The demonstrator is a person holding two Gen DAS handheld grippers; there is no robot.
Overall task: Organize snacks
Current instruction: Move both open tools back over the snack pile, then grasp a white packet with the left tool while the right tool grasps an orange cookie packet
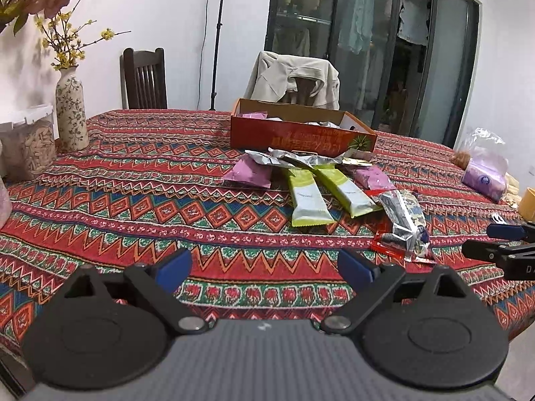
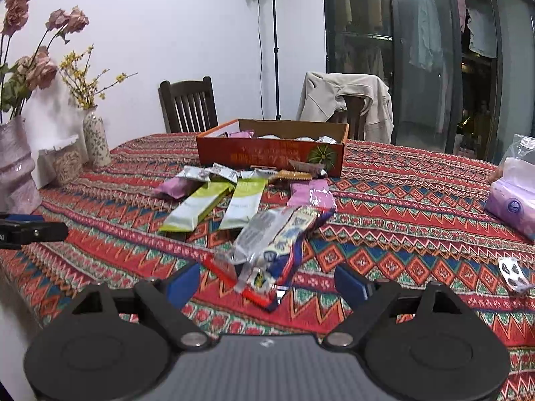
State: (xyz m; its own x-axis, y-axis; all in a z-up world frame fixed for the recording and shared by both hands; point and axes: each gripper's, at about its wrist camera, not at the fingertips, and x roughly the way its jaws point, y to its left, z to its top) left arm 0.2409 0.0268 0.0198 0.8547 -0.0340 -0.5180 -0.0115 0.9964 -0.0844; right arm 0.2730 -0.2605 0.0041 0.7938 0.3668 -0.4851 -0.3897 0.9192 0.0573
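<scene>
Left tool (image 1: 264, 269) released, blue pads spread wide over bare patterned bench (image 1: 133, 200), nothing between them. Right tool (image 2: 267, 282) likewise released, hovering just short of a pile of foil packets (image 2: 267, 244); near end of the pile between the pads, not pinched. Ahead of that, two green bars (image 2: 227, 200) side by side, pink packets (image 2: 312, 195) beside them. Further ahead, orange box (image 2: 271, 155) with more snacks inside. Off to the left of both tools, vases (image 2: 97, 140). Right of the right tool, tissue pack (image 2: 511, 205).
</scene>
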